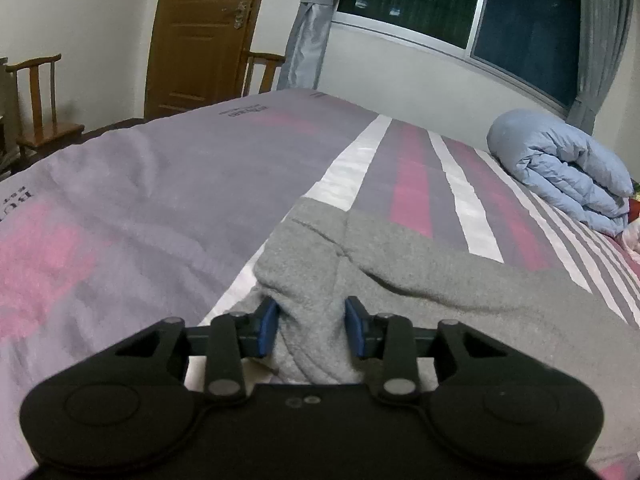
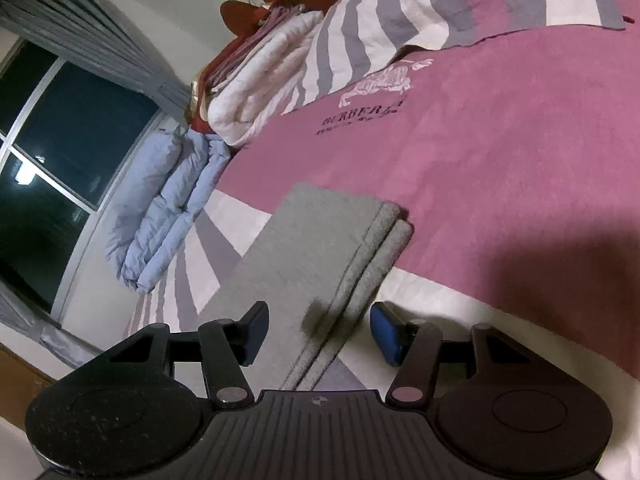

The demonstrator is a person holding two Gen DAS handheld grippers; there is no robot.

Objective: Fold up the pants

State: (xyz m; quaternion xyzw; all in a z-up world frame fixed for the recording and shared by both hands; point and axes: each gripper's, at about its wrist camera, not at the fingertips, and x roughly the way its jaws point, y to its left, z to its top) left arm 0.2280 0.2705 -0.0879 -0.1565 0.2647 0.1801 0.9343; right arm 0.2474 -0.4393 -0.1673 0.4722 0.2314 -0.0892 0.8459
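Our left gripper (image 1: 313, 326) pinches a bunch of the gray pants (image 1: 420, 276) on the bed (image 1: 140, 184). Our right gripper (image 2: 318, 334) sits open around their folded legs, not squeezing. Farther off, the pink blanket (image 2: 500, 152) says "BURBER", then it blurs.

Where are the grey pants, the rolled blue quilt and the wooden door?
grey pants (image 2: 312, 240): right wrist view, flat top layer.
blue quilt (image 1: 568, 168): left wrist view, middle of the roll.
wooden door (image 1: 200, 36): left wrist view, centre panel.
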